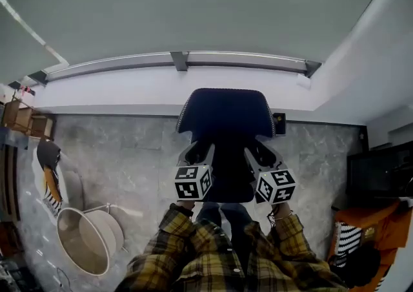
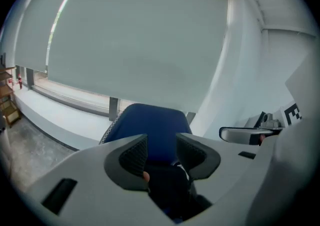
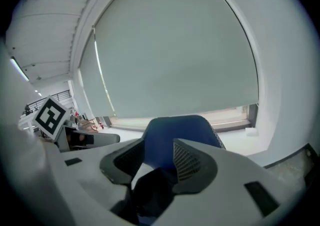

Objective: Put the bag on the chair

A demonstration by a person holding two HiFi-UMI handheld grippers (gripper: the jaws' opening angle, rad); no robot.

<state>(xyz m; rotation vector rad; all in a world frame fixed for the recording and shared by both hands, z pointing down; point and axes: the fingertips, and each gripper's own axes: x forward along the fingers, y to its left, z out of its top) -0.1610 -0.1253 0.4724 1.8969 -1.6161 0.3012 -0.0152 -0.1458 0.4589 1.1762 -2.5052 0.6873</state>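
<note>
A blue office chair [image 1: 226, 111] stands right in front of me, its backrest toward the window wall. Between the two grippers, over the seat, hangs a dark bag [image 1: 226, 177]. My left gripper [image 1: 201, 152] is shut on the bag's left side; in the left gripper view dark bag material [image 2: 167, 190] fills the gap between the jaws [image 2: 161, 152], with the chair [image 2: 147, 125] behind. My right gripper [image 1: 258, 153] is shut on the bag's right side; the right gripper view shows the bag [image 3: 150, 192] between its jaws [image 3: 157, 157], chair [image 3: 172, 132] beyond. Most of the bag is hidden.
A round white basket [image 1: 87, 239] stands on the grey floor at the left. A wooden shelf [image 1: 19, 117] sits at the far left, a black cabinet [image 1: 377, 171] and an orange object [image 1: 364, 216] at the right. A white window sill [image 1: 129, 84] runs behind the chair.
</note>
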